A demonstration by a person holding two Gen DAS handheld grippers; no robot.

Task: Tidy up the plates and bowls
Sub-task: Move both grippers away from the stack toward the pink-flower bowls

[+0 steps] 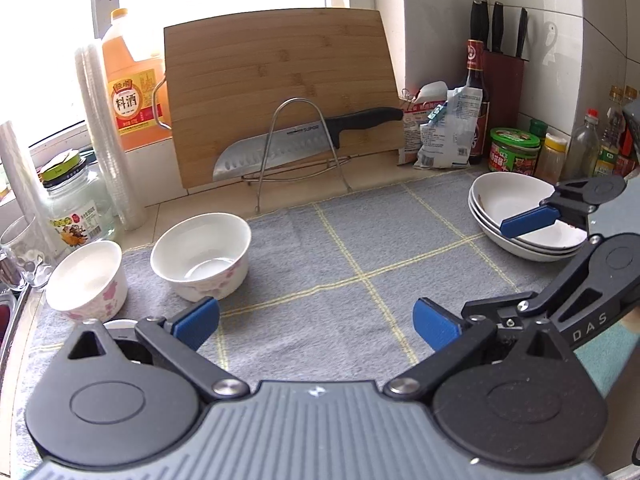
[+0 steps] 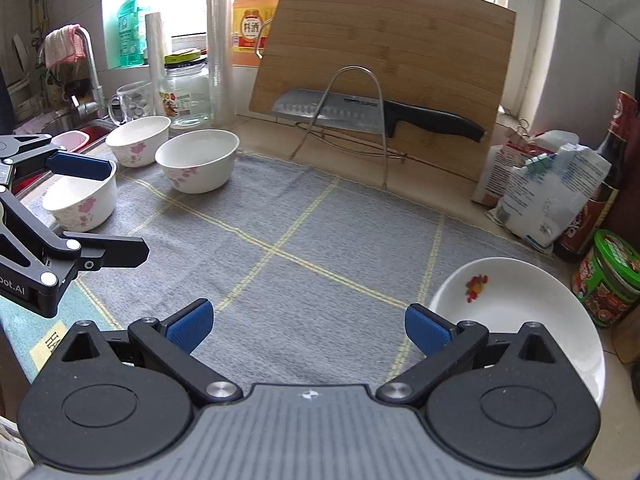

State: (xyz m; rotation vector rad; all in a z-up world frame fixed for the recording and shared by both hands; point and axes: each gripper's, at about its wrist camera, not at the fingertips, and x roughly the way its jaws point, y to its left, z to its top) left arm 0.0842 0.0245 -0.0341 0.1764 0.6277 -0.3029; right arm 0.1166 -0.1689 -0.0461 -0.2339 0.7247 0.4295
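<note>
White glazed china is what we're facing: with left gripper and right gripper both gaping empty, we're eyeing 3 slippery, breakable bowls left, stacked plates right, rims looking grippable.

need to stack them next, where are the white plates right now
The stack of white plates sits at the right edge of the grey cloth, in front of the green-lidded jar. The open right gripper is right beside it.
</note>
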